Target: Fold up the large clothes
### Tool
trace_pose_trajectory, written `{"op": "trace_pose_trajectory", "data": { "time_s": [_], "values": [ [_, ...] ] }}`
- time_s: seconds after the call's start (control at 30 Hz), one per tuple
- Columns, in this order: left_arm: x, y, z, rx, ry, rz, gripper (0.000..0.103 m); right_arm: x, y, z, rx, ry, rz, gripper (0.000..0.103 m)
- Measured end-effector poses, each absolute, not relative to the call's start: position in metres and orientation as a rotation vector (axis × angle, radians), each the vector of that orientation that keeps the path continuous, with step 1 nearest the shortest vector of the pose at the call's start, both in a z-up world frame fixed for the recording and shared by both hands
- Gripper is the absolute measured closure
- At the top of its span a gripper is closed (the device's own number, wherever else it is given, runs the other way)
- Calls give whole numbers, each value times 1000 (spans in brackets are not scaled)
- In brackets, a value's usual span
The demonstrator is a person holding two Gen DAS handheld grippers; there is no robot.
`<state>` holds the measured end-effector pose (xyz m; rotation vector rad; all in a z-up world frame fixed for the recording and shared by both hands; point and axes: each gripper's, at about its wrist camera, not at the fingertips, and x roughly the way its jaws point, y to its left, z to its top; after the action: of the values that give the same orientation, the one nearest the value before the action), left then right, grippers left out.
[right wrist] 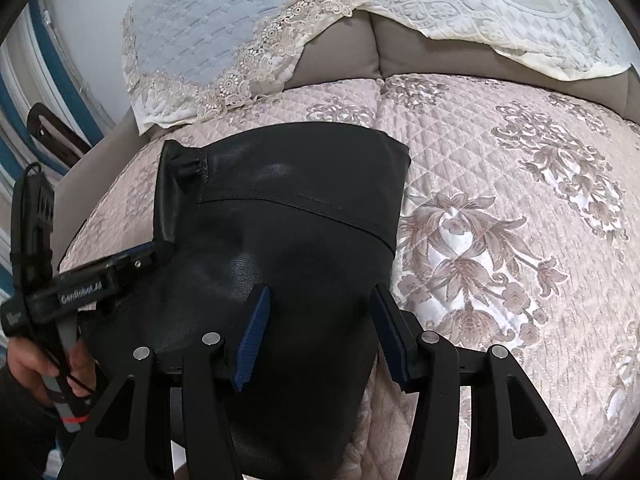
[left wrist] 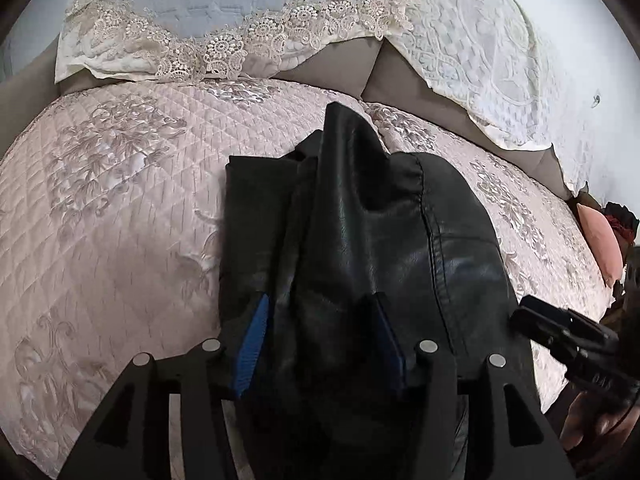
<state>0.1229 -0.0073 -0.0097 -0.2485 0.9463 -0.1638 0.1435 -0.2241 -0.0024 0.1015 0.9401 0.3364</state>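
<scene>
On quilted floral bedspread (left wrist: 120, 200): glossy black leather garment (left wrist: 360, 240), folded, seamed; left claw (left wrist: 322, 312), right claw (right wrist: 320, 304) parted, gripping nothing.

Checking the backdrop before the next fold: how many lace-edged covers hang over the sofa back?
2. One cover, blue-grey with lace trim, hangs at the left; a white embossed cover hangs at the right, with bare sofa back between them. More may lie outside the views.

A black leather-like garment (left wrist: 360, 240) lies folded into a thick bundle on the pink quilted bedspread (left wrist: 120, 200), stitched seams showing, one end humped up toward the lace-edged pillows (left wrist: 224, 12).
</scene>
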Motion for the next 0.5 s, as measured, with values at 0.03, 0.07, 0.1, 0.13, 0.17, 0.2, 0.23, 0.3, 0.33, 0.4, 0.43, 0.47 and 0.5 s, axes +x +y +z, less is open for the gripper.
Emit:
{"op": "trace_pose_trajectory", "data": {
  "time_s": [0.03,0.07,0.1,0.13,0.17,0.2,0.23,0.3,0.33,0.4,0.43,0.47,0.5],
  "values": [
    [121,-7,-9,-245,943,-163,50,144,-224,-4,104,945,334,44],
    [119,-7,-8,-247,943,-162,52,145,-225,-5,106,948,330,43],
    [120,-7,-7,-251,944,-162,54,146,-225,-6,112,952,329,43],
    [120,-7,-6,-258,945,-167,55,147,-225,-6,118,955,331,43],
    [121,-6,-5,-261,948,-168,56,147,-225,-6,120,955,330,43],
    [123,-6,-5,-265,952,-173,56,147,-224,-6,115,954,330,43],
    [125,-6,-6,-271,958,-177,57,147,-224,-6,111,953,330,43],
    [129,-4,-7,-293,973,-192,59,147,-223,-6,109,955,330,43],
    [131,-2,-7,-305,979,-197,64,147,-224,-6,109,956,329,43],
    [132,-1,-6,-320,982,-216,84,148,-224,-7,110,957,328,43],
    [131,-1,-4,-321,977,-217,93,148,-224,-7,109,958,325,43],
    [129,-1,-1,-317,968,-219,95,148,-224,-7,108,959,325,43],
    [125,-2,5,-304,947,-215,96,148,-223,-7,107,958,323,43]
  ]
}}
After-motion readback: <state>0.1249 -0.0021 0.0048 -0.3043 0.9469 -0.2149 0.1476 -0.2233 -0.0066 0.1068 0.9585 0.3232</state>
